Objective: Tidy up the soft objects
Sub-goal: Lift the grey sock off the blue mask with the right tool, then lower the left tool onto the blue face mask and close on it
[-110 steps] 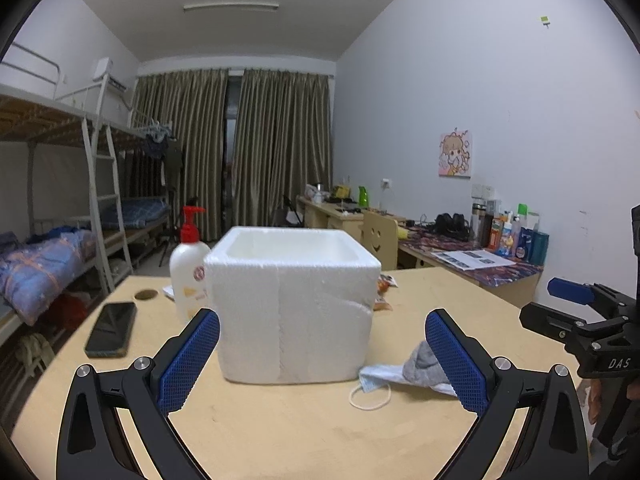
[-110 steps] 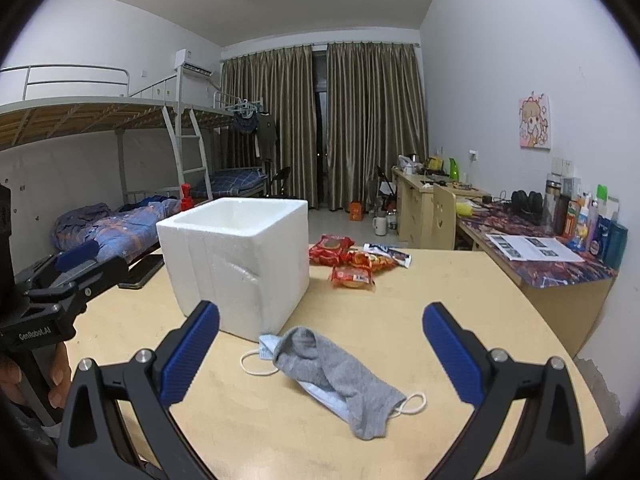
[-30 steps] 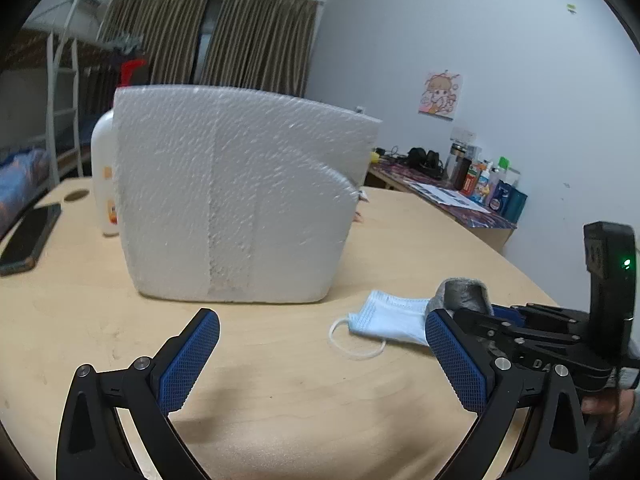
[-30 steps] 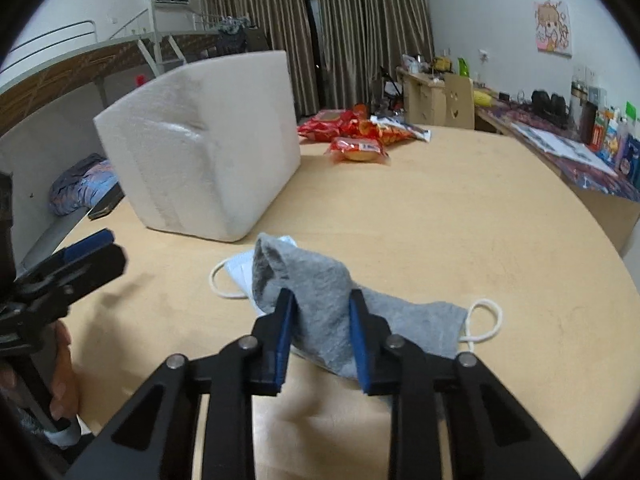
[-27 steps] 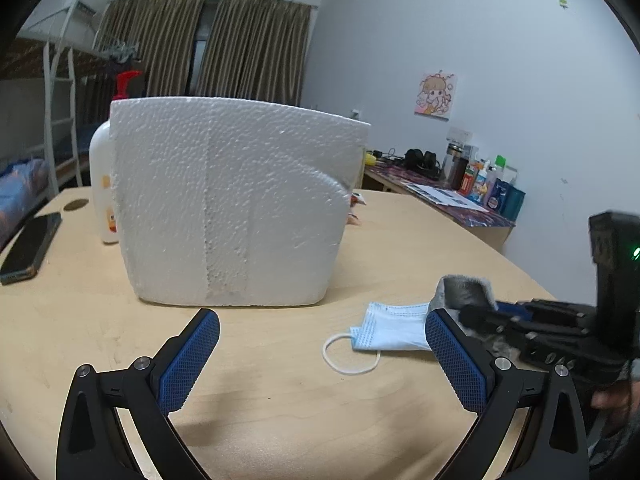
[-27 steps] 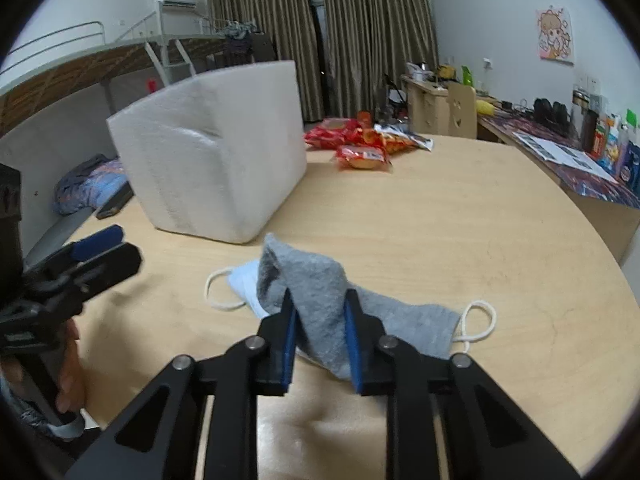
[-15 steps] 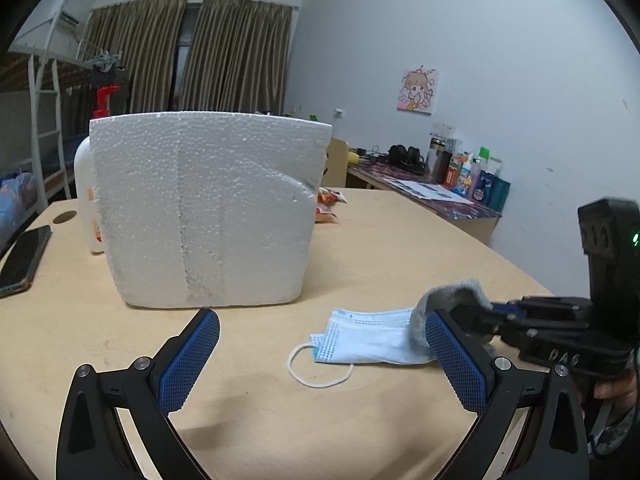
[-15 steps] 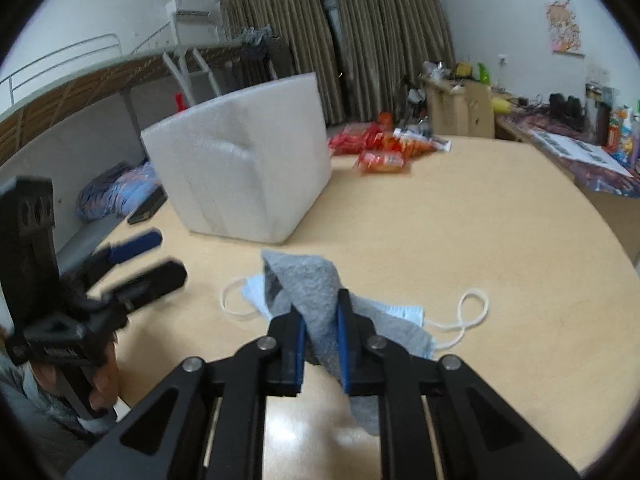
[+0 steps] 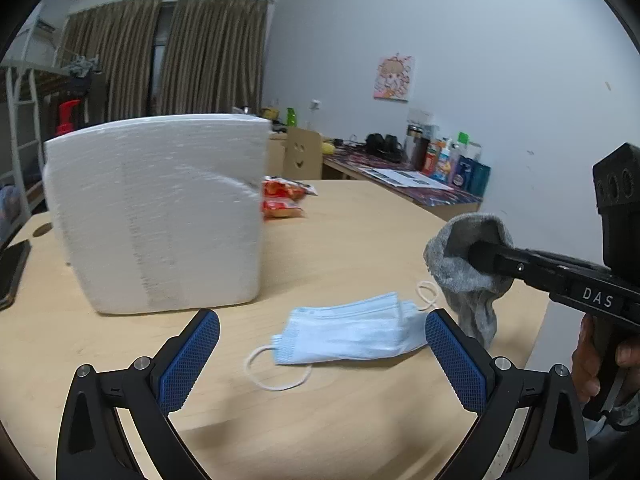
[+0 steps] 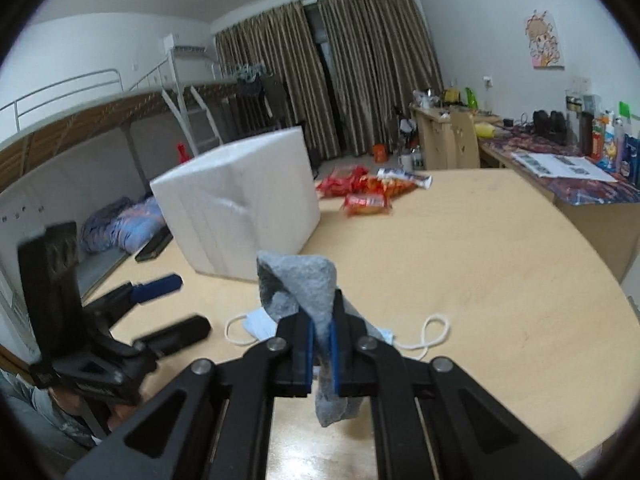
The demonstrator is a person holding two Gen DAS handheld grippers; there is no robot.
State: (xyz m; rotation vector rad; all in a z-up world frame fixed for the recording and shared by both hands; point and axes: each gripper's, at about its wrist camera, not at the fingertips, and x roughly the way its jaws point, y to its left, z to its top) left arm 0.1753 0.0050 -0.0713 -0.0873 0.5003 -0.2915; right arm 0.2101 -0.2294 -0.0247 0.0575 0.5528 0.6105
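Observation:
My right gripper (image 10: 320, 330) is shut on a grey sock (image 10: 298, 284) and holds it off the table; the sock hangs from it in the left wrist view (image 9: 466, 276) too. A blue face mask (image 9: 352, 334) lies flat on the wooden table, partly hidden behind the sock in the right wrist view (image 10: 258, 326). My left gripper (image 9: 320, 354) is open and empty, low over the table with the mask just beyond its fingers. A white foam box (image 9: 156, 212) stands behind the mask, to the left.
Red snack packets (image 10: 366, 196) lie behind the box. A black phone (image 9: 12, 272) and a red-capped pump bottle (image 9: 68, 114) sit left of the box. The round table's edge (image 9: 536, 320) is close on the right. A cluttered desk stands by the wall.
My right gripper has lifted the grey sock up off the mask and clear of the table. The left gripper has shifted right toward the mask and stayed open.

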